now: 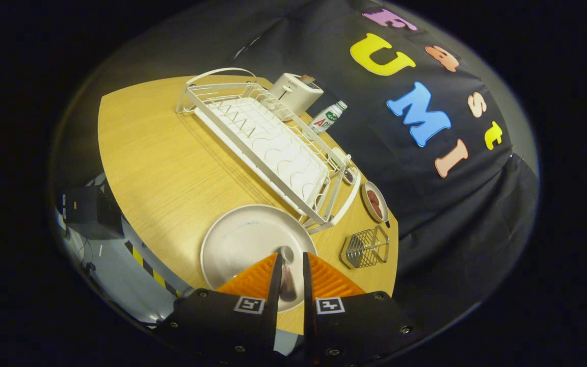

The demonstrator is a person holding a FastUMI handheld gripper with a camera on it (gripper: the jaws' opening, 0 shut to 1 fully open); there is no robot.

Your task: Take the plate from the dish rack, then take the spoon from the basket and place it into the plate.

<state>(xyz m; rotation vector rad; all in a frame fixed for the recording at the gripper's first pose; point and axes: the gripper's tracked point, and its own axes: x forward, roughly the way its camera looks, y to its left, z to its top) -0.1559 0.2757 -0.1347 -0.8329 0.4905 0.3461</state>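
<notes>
A round white plate [245,244] lies flat on the wooden table [161,158], just in front of the white dish rack [268,142], whose slots hold nothing. My gripper [291,255] hangs over the plate's near right part. It is shut on a pale spoon [288,283], which sits in the narrow gap between the two fingers with its rounded end sticking out ahead of the tips, above the plate. The wire basket [366,248] stands to the right of the plate, beyond my right finger, and looks to hold nothing.
A white toaster [296,92] and a small bottle [328,117] stand behind the rack by the cloth wall. A small dish with red-brown pieces [375,201] sits between rack and basket. The table's edge runs close on the left, with a dark box [87,209] below.
</notes>
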